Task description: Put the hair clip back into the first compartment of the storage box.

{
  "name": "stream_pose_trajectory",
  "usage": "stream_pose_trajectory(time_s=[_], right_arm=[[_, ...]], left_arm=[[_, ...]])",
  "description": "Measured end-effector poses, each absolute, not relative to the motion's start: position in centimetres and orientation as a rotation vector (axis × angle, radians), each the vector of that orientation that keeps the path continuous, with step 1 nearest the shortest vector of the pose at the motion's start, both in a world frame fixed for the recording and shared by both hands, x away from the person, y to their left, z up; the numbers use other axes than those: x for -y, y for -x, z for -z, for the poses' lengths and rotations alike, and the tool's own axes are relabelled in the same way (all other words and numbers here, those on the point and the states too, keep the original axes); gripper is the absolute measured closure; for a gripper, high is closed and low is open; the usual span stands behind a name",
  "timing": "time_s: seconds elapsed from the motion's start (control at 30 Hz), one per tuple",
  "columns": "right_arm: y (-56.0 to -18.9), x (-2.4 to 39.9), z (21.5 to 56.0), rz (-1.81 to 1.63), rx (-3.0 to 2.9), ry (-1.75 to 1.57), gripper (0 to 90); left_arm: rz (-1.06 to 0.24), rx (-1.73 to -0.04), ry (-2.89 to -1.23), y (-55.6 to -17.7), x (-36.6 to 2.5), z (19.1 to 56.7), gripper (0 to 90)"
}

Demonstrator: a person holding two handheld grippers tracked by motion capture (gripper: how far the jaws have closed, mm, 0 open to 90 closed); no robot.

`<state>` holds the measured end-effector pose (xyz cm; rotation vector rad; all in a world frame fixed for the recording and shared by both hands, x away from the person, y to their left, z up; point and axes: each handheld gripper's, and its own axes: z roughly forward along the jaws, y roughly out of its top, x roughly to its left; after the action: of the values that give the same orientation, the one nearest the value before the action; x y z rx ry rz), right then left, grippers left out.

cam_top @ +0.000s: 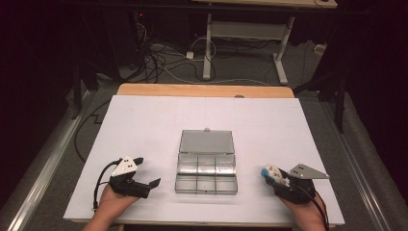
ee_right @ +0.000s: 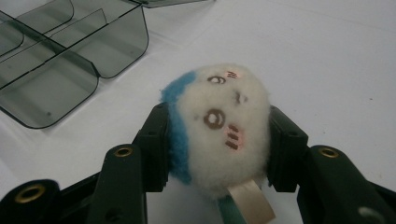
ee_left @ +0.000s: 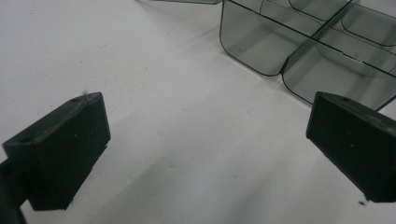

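White tabletop, papered over, wooden edge at the far side. Left tool at the near left corner, resting in a hand, jaws spread wide with nothing between them; bare white surface between the two black pads in the left gripper view. Smoky clear plastic organizer box at the middle of the tabletop, lid folded back flat toward the far side, six compartments in two rows of three; nearest corner compartments just ahead of the left tool's jaws, not touched. Right tool at the near right, well apart from the box, clamped on a small plush toy: white fluffy head with a blue patch on one side, stitched brown eyes and pink cheek marks, a fabric tag hanging below. Pads pressing into the toy's flanks from both sides, toy lifted slightly off the surface and facing the right gripper view's camera. Grey three-cornered plate on top of the right tool.
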<state>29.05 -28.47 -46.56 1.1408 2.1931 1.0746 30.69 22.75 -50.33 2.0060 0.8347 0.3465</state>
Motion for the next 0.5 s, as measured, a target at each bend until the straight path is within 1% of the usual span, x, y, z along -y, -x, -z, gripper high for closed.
stream_pose_trajectory(time_s=[0.5], right_arm=[[-29.2, 26.9, 46.6, -1.100, -2.256, -1.104, 52.5]], left_arm=[[-0.318, -0.839, -1.986, -30.8, -23.0, 50.3, 0.0]])
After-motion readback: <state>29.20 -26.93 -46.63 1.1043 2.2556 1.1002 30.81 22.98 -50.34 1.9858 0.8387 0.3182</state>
